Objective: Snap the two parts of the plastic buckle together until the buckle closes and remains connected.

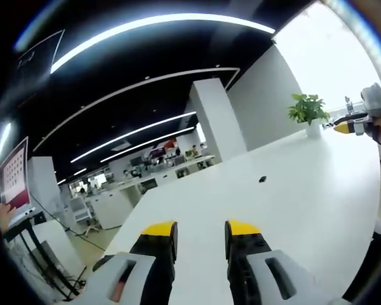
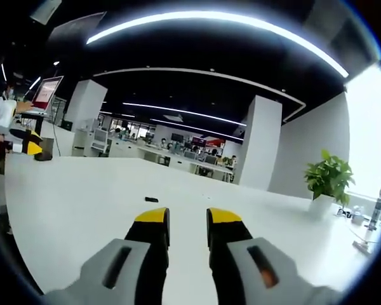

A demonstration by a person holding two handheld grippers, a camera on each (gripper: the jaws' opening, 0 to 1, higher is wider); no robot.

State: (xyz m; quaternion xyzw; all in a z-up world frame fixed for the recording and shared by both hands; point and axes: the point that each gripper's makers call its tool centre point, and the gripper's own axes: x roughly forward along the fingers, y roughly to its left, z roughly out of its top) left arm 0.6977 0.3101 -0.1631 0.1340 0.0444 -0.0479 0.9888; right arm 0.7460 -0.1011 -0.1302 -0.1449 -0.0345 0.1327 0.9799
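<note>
A small dark plastic buckle piece [image 1: 262, 179] is lying alone on the broad white counter [image 1: 305, 210], seen in the right gripper view [image 2: 151, 199] as a short black bar; whether it is one part or both parts lying together is too small to tell. It is sitting well apart from both claws, on open counter ahead of each. The left claw [image 1: 201, 232], black with yellow tips, is hovering over the near counter edge with its jaws standing moderately apart and holding nothing. The right claw [image 2: 187, 223] is also pointing toward the buckle, jaws parted narrowly and empty; in the left gripper view it [image 1: 352, 125] is appearing far beyond the buckle, near a leafy green potted plant [image 1: 308, 111] in a white pot. By the look of it, the task is only at the approach step: nothing is grasped yet. The next move is likely calling for both claws to close in on the buckle and seat a firm grip before any snapping.
</note>
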